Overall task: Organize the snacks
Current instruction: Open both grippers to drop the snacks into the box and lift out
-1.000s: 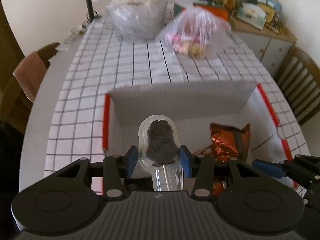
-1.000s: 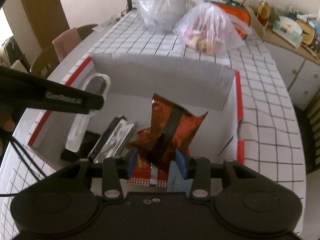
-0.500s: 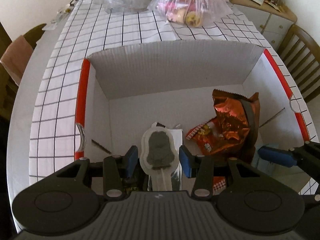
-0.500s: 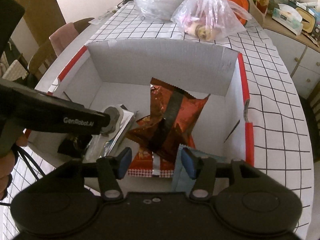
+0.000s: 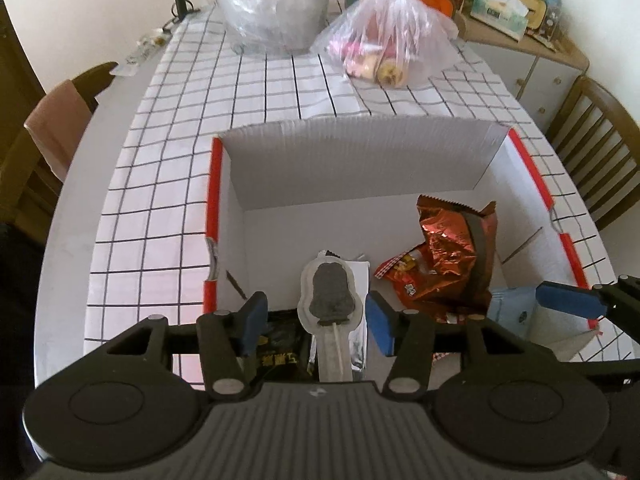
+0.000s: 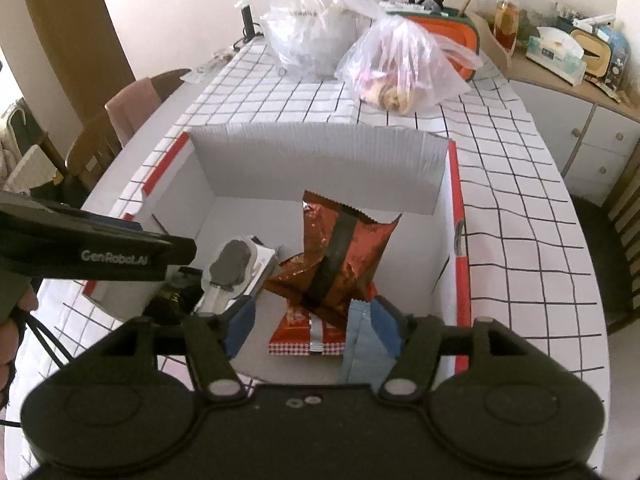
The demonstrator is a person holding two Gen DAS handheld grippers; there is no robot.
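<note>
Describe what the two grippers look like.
Both are black plastic. Each gripper, left and right, has blue finger pads, round silver pivot screws and two round discs on a ribbed body. The left one's side reads GenRobot.AI in white; black cables hang beneath it.

R gripper (image 6: pixel 312 330) jaws just opened; red snack bag (image 6: pixel 340 256) at 12 o'clock inside white box (image 6: pixel 320 168), unheld.

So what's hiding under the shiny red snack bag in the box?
Under the red snack bag peeks a red-and-white checked packet, beside a pale blue pouch. Anything deeper is covered.
</note>
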